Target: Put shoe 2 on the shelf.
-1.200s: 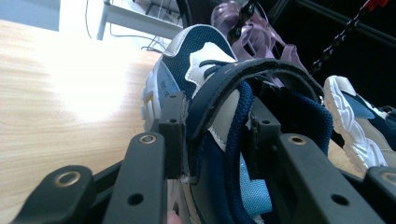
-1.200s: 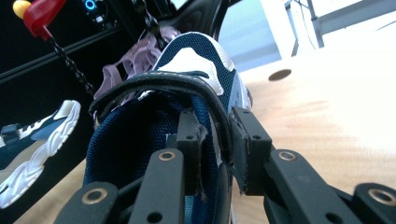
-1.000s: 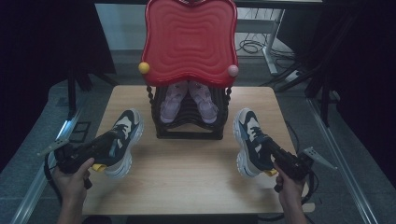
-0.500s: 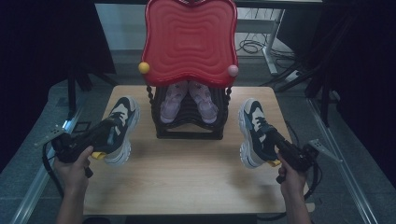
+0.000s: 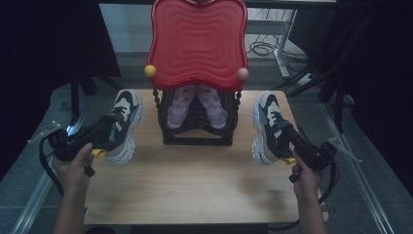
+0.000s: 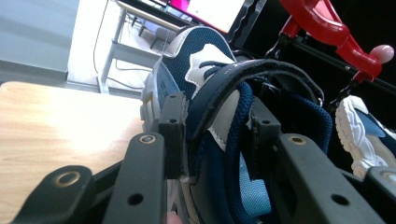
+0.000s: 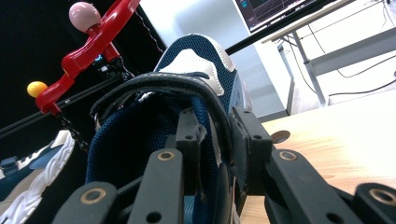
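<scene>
Left claw (image 5: 108, 127) clamped on navy sneaker (image 5: 122, 126) near surface's (image 5: 195, 180) left edge, right claw (image 5: 285, 134) clamped on its mate (image 5: 266, 127) near right edge, pink shoes (image 5: 196, 105) in black rack (image 5: 197, 132) at back edge, no readable writing.

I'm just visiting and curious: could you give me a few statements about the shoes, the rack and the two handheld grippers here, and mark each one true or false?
1. Each gripper is clamped on a navy and white sneaker. True: the left gripper grips the left sneaker and the right gripper grips the right sneaker, both at the heel collar.
2. The black rack is bare. False: a pink pair of shoes sits on it.
3. The rack's top panel is red. True.
4. The two sneakers lie side by side, touching. False: they are apart, one on each side of the rack.
5. The table is glass. False: it is light wood.
</scene>
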The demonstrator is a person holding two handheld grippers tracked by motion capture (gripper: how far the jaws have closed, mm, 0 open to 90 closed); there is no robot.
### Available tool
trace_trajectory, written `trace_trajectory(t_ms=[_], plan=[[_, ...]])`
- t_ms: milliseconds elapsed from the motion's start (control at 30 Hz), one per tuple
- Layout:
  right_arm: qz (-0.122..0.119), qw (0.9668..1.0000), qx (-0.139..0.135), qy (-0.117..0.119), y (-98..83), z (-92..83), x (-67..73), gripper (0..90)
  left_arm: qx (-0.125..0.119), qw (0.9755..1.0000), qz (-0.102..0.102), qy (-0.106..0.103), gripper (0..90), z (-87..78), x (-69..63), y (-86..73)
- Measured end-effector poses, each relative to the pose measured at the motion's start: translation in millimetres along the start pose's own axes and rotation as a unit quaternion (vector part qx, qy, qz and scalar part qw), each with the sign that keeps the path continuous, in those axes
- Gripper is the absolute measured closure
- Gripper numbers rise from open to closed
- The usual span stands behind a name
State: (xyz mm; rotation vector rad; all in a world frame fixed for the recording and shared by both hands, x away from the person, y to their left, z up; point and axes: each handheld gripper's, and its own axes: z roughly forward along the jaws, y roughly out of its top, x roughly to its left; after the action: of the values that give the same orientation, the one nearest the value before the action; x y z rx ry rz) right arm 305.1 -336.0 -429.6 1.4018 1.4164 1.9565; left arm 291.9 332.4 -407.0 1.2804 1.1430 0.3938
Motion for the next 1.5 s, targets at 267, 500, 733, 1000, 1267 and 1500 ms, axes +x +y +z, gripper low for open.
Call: trace_trajectory(t_ms=[267,500,733,1000,1267,1500], plan=[[-0.004,1.0000,-0.001,-0.002,5.5,2.7,1.0,73.8,-0.003,1.0000,0.000,0.002,65.3,5.1,-0.1,4.1],[-0.007,1.0000,-0.003,-0.002,10.9,6.2,3.0,73.6,-0.006,1.0000,-0.002,0.001,65.2,7.0,0.9,9.6],[-0.012,0.9999,-0.004,-0.002,18.8,13.2,7.3,73.5,-0.008,1.0000,0.000,0.001,65.2,11.8,0.4,18.8],[-0.016,0.9996,-0.022,0.002,37.5,18.5,13.9,73.5,-0.010,0.9998,0.019,0.000,65.2,20.8,-9.0,41.1],[-0.034,0.9992,-0.019,-0.007,56.5,30.2,24.5,73.4,-0.021,0.9993,0.032,0.000,65.1,28.1,-19.8,60.8],[-0.041,0.9988,-0.026,-0.008,71.4,36.7,32.6,73.4,-0.031,0.9986,0.043,-0.001,65.2,28.8,-27.1,78.4]])
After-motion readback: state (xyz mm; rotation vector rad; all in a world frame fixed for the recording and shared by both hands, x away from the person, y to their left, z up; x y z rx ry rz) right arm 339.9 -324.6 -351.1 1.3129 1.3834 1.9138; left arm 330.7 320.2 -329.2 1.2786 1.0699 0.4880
